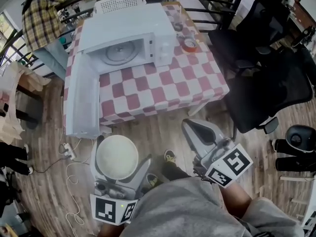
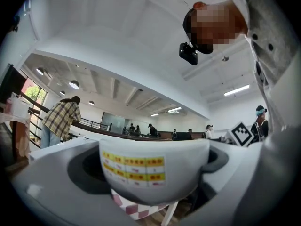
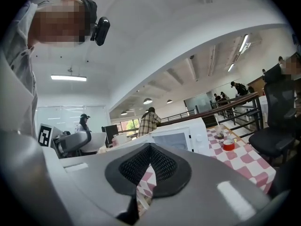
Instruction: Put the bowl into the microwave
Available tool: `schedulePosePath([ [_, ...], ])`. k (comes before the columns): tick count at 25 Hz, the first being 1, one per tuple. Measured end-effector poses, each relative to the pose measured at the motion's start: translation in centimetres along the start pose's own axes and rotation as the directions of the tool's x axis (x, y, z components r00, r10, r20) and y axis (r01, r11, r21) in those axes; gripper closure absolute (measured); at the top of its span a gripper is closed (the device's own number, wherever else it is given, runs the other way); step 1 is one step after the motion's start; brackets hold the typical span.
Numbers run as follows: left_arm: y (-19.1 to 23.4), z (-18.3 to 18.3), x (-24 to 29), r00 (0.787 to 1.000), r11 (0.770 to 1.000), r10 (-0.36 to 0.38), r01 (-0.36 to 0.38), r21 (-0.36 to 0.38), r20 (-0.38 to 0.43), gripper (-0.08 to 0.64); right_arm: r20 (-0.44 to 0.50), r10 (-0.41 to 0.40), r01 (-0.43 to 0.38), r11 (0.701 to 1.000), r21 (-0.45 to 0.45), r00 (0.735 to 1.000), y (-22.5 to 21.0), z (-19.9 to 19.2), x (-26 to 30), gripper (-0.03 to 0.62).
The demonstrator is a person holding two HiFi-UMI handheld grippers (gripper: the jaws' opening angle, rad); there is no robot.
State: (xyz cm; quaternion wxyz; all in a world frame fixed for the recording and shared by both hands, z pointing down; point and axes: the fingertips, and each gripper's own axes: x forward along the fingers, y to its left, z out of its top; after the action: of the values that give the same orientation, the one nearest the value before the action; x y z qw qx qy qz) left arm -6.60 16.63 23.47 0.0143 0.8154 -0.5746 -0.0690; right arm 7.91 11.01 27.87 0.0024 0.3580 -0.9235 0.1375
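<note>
In the head view the white microwave [image 1: 129,37] stands on a red-and-white checked table [image 1: 163,85], its door [image 1: 81,100] swung wide open to the left and the glass turntable [image 1: 121,52] showing inside. My left gripper [image 1: 122,151] hangs low over the wooden floor in front of the table, shut on the white bowl [image 1: 114,158]. The left gripper view shows the bowl [image 2: 141,166], with a yellow label, clamped between the jaws of that gripper [image 2: 157,178]. To its right, my right gripper [image 1: 191,127] is shut with nothing in it; its pads [image 3: 162,166] meet in the right gripper view.
A red tape roll [image 1: 190,45] and a small jar lie on the table right of the microwave, a white basket [image 1: 121,1] behind it. Black office chairs [image 1: 266,93] crowd the right side. A person in a plaid shirt [image 1: 42,16] stands far left. A power strip [image 1: 69,152] lies on the floor.
</note>
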Motion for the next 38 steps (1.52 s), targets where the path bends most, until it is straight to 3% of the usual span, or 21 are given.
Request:
schedulePosePath([
  [14, 1.6, -0.6, 6.1, 0.996, 0.996, 0.085, -0.085, 0.025, -0.006, 0.023, -0.009, 0.057, -0.057, 0.998, -0.006, 0.998, -5.1, 1.2, 4.3, 0.594],
  [22, 0.5, -1.4, 8.1, 0.995, 0.994, 0.104, -0.103, 0.035, -0.006, 0.023, -0.001, 0.089, -0.089, 0.996, 0.009, 0.996, -7.2, 1.5, 4.4, 0.594],
  [38, -1.2, -0.3, 8.5, 0.992, 0.990, 0.122, -0.123, 0.075, 0.015, 0.023, 0.029, 0.115, -0.116, 0.993, 0.022, 0.993, -8.0, 2.1, 3.7, 0.593],
])
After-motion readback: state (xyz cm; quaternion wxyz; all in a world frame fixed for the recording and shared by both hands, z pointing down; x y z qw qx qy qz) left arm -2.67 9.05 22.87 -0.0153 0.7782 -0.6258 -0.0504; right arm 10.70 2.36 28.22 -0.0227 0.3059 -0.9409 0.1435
